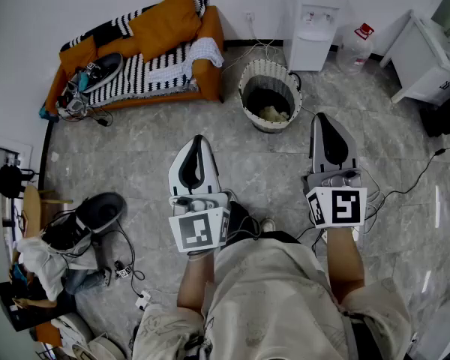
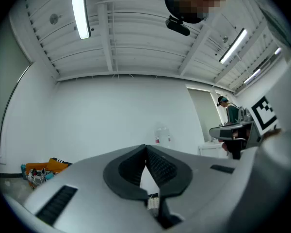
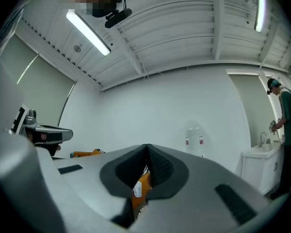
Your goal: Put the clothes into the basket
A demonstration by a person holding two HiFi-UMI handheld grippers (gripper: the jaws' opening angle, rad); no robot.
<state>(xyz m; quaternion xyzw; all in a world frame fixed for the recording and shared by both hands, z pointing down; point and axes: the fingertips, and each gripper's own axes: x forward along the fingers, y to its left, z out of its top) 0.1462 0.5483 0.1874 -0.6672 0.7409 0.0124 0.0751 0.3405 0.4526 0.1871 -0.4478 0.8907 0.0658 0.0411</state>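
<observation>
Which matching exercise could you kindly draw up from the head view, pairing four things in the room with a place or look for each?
Things:
1. sofa
2. basket
3. water dispenser
4. white cloth

Descriptions:
A. white, against the far wall at the top of the head view
B. draped over the sofa's arm
C. orange, with a black-and-white striped cover
D. round, standing on the grey floor

Pairs: 1-C, 2-D, 3-A, 4-B
</observation>
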